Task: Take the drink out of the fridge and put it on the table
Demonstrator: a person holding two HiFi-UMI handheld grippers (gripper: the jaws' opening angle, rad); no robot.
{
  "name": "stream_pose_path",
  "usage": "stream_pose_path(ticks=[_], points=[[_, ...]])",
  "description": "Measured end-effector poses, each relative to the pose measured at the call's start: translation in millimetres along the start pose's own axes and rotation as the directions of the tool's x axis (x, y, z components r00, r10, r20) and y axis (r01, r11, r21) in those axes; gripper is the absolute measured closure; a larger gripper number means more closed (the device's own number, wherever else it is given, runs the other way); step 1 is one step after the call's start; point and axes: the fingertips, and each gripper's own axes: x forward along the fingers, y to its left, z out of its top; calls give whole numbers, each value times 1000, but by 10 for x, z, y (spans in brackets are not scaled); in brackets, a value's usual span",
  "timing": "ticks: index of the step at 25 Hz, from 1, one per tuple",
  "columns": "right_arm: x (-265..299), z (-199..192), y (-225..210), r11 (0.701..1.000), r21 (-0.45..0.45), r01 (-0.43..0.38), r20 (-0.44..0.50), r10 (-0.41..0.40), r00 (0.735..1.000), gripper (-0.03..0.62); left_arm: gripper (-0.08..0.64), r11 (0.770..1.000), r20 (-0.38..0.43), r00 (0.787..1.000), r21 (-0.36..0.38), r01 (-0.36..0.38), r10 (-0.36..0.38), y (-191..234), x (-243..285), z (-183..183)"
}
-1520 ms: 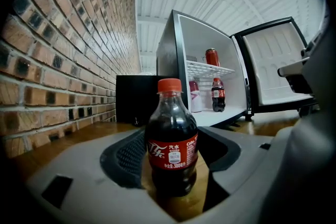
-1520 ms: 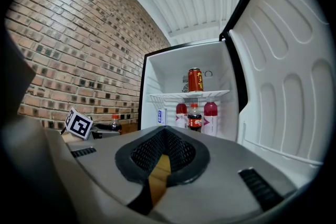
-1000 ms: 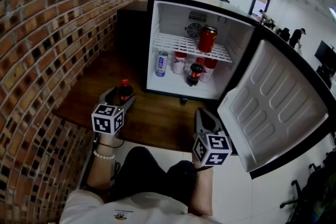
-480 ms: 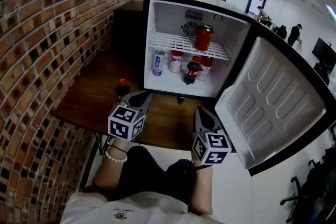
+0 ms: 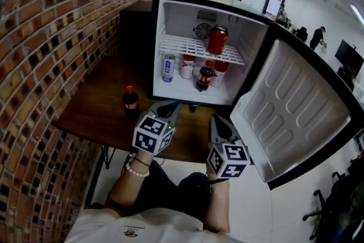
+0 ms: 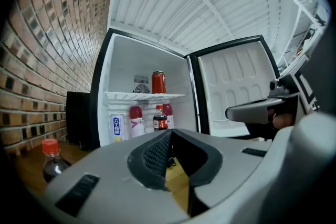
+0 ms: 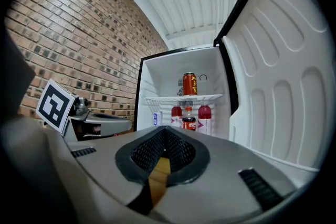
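The wooden counter carries a small cola bottle, upright near its front edge, and the open fridge further back. A dark box, seemingly on it too, stands beside the fridge.

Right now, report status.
Left gripper just closed, empty; right gripper shut, empty. Cola bottle upright on table, ungripped. Fridge door open, nothing in the way.
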Motion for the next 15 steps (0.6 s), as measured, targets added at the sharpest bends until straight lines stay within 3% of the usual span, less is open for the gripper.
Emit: stream_pose_path(ticks=[15], points=[[46,-87,5,1000,-16,-2,-45,2,999,580,558,999,10,999,-24,31,-30,-106,79,33]])
